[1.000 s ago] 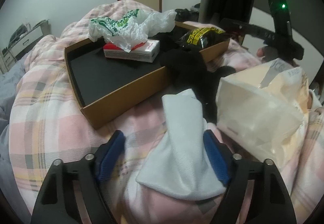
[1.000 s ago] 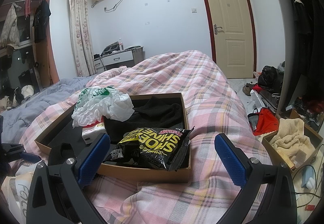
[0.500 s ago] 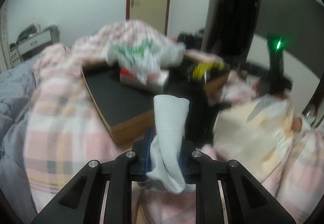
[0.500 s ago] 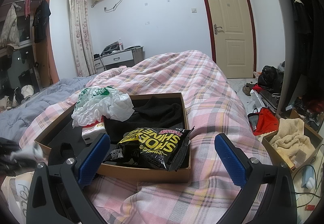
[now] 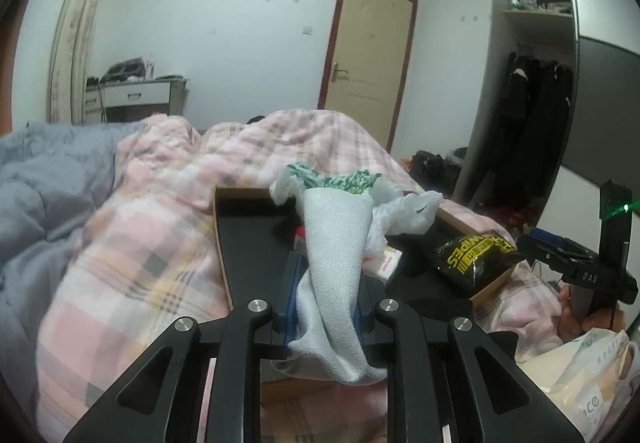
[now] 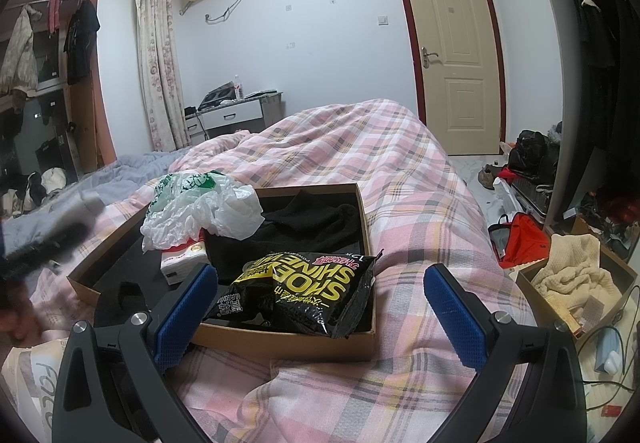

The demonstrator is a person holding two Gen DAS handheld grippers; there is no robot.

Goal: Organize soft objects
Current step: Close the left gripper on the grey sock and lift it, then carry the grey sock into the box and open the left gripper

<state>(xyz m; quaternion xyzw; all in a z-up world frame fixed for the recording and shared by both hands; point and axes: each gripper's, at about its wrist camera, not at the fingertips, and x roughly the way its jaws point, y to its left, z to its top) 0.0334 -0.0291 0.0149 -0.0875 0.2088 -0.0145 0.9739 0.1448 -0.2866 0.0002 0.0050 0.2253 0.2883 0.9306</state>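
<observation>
My left gripper (image 5: pixel 326 295) is shut on a white sock (image 5: pixel 334 255) and holds it up in the air above the near edge of the brown cardboard box (image 5: pixel 221 239). The sock stands up between the blue pads and hides part of the box. My right gripper (image 6: pixel 320 307) is open and empty, low over the pink plaid quilt in front of the box (image 6: pixel 288 339). In the box lie a black cloth (image 6: pixel 308 227), a black-and-yellow wipes packet (image 6: pixel 304 291), a tissue pack (image 6: pixel 182 259) and a crumpled white plastic bag (image 6: pixel 200 207).
A cream plastic bag (image 5: pixel 576 383) lies on the quilt right of the box. A grey duvet (image 5: pixel 36 211) covers the left of the bed. On the floor to the right stand a box with a cream towel (image 6: pixel 576 275) and a red bag (image 6: pixel 520 239).
My left gripper closed on the white sock, lifted it off the quilt and carried it up toward the box. The right gripper has not moved.
</observation>
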